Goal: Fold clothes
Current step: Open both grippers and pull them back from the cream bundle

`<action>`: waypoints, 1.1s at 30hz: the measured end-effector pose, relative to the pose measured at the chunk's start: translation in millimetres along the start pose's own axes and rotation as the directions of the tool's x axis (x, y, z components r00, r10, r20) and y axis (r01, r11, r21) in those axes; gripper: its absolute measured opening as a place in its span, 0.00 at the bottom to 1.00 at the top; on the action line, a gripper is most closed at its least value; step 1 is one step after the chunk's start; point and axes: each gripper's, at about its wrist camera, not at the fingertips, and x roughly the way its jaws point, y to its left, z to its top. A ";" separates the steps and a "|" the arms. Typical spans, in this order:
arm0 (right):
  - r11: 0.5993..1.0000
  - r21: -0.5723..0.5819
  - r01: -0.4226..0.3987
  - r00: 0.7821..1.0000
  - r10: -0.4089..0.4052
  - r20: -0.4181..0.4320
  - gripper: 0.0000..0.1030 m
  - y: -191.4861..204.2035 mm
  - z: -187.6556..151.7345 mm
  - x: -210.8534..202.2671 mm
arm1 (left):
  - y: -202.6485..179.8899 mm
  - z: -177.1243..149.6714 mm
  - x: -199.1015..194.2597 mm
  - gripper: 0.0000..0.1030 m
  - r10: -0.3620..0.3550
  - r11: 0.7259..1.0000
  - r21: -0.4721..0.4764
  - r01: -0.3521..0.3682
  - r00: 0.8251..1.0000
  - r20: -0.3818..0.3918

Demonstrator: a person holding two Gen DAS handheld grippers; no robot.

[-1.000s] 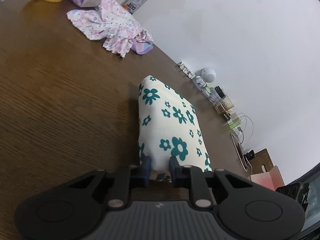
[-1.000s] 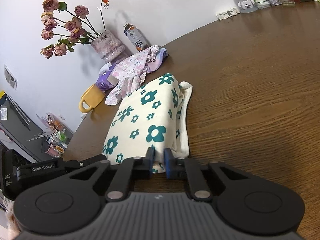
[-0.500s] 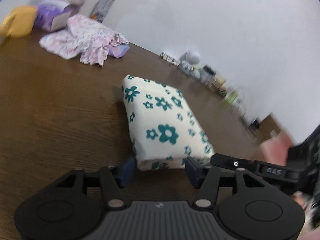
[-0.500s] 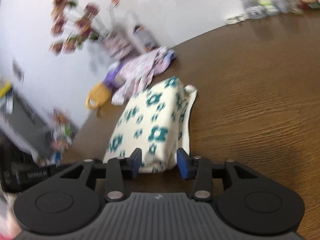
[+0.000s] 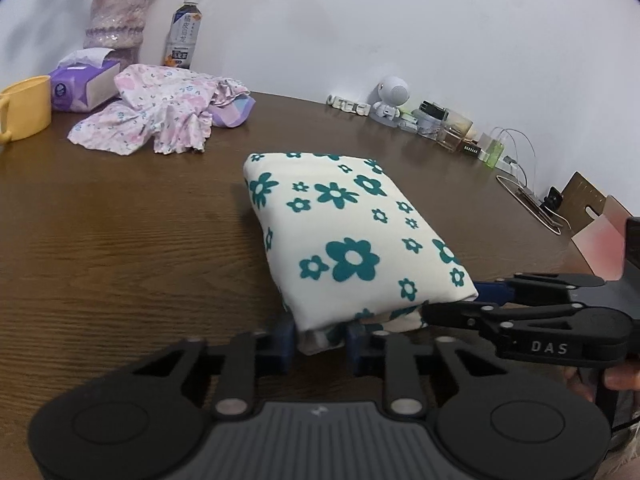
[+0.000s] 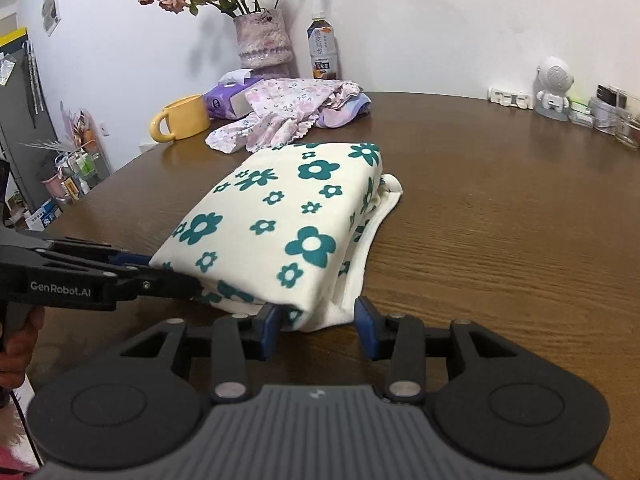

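Folded cream cloth with teal flower print (image 5: 348, 232) lies mid brown wooden table (image 5: 120, 248), well apart from the crumpled pink floral garment (image 5: 156, 120). Left hand-held gripper (image 5: 320, 344), angled downward at the cloth's near edge, is closing, blue pads pinching that edge. Right hand-held gripper (image 6: 316, 328), also angled down, jaws apart around the near corner, right pad clear.

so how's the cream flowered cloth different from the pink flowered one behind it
The cream cloth is folded into a neat flat block; the pink cloth lies crumpled in a loose heap. The cream cloth carries large teal flowers, the pink cloth small pastel ones. The cream cloth sits near both grippers, its near edge between their jaws; the pink cloth lies farther back by the mug. Both rest on the wooden table.
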 end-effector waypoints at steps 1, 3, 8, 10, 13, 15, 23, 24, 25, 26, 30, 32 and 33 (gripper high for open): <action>1.000 0.005 -0.006 1.000 0.006 -0.003 0.36 -1.0 0.4 2.1 | -0.3 -0.3 -0.1 0.19 0.003 1.000 0.006 -0.003 1.000 0.002; 1.000 0.014 -0.027 1.000 0.027 -0.005 0.30 -1.9 0.7 4.6 | -1.1 -0.9 -1.6 0.19 0.000 1.000 0.014 0.000 1.000 0.002; 0.999 0.019 -0.034 0.999 0.034 -0.008 0.29 -2.6 -0.4 4.0 | 1.1 -5.3 -13.6 0.26 -0.022 1.000 -0.005 0.022 1.000 -0.018; 0.999 0.026 -0.037 0.999 0.037 -0.010 0.29 -4.1 -1.3 4.1 | 1.5 -8.3 -17.3 0.26 -0.007 1.000 0.001 0.007 1.000 -0.021; 0.999 0.026 -0.036 0.999 0.036 -0.013 0.29 -4.6 -1.4 4.4 | 3.4 -9.4 -18.5 0.25 0.006 1.000 0.000 -0.006 1.000 -0.012; 0.999 0.021 -0.035 0.999 0.036 -0.014 0.30 -4.2 -1.4 4.2 | 5.2 -8.2 -17.1 0.25 0.005 1.000 -0.008 -0.005 1.000 -0.005; 0.999 -0.008 -0.036 0.999 0.036 -0.018 0.30 -1.3 -2.8 4.0 | 12.7 -3.6 -4.4 0.11 -0.040 0.999 -0.035 0.041 0.999 0.026; 0.999 -0.011 -0.036 0.999 0.036 -0.017 0.30 -0.8 -3.0 4.1 | 13.7 -3.3 -3.4 0.11 -0.038 0.998 -0.040 0.039 0.999 0.029; 0.999 -0.013 -0.037 0.999 0.036 -0.017 0.30 -0.4 -3.3 4.3 | 16.1 -2.8 -1.5 0.10 -0.040 0.998 -0.055 0.041 0.999 0.026; 0.999 -0.014 -0.038 0.999 0.038 -0.016 0.30 0.2 -3.5 4.3 | 18.9 -2.2 0.3 0.10 -0.045 0.996 -0.076 0.047 0.999 0.024; 0.999 -0.015 -0.037 0.999 0.037 -0.013 0.30 2.7 -4.2 4.8 | 24.9 -2.8 -0.9 0.15 -0.065 0.988 -0.135 0.069 0.997 0.027; 0.999 -0.011 -0.039 0.999 0.039 -0.013 0.31 3.2 -4.1 5.1 | 27.2 -5.0 -2.8 0.17 -0.059 0.987 -0.149 0.063 0.998 0.033; 0.999 -0.009 -0.044 0.999 0.044 -0.014 0.31 3.9 -4.1 5.1 | 28.7 -5.5 -3.2 0.17 -0.051 0.986 -0.155 0.056 0.998 0.035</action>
